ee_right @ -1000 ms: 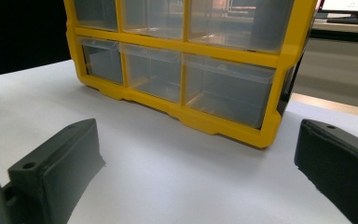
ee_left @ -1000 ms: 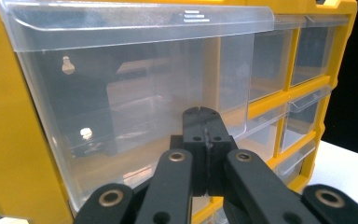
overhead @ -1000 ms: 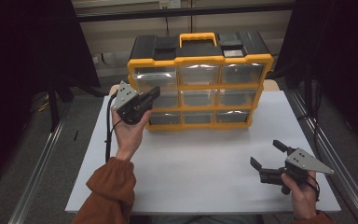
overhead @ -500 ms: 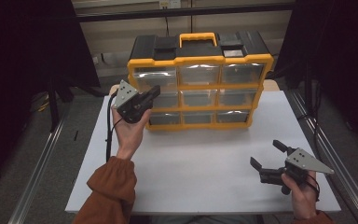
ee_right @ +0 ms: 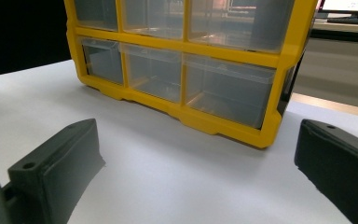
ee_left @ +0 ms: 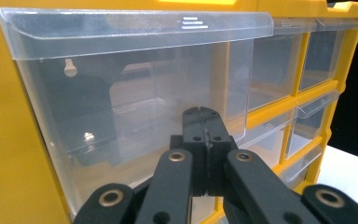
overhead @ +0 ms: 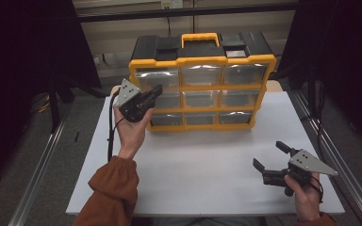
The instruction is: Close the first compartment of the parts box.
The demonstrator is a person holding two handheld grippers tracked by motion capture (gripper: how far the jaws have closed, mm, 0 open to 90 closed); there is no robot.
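A white table (overhead: pixel 207 179) carries a yellow-framed organiser cabinet (overhead: pixel 202 61) standing upright at its far half, with a black top and a yellow carry handle (overhead: pixel 200 36). Its front is a grid of nine clear plastic drawers, three rows of three, all pushed in; through the walls each looks empty. The top-left drawer (ee_left: pixel 130 107), seen close in the left gripper view, shows only a bare floor and the cabinet's back wall with a keyhole slot. A small raised marking sits on that drawer's lip, too fine to read.

The left gripper (overhead: pixel 156 90) is held up against the cabinet's left column, jaws pressed fully together with nothing between them, tips just short of the top-left drawer's front. The right gripper (overhead: pixel 271 155) rests low near the table's near right corner, well apart from the cabinet, jaws spread wide and empty, pointing toward the bottom row

Dark curtains flank the table, with metal rails along both sides
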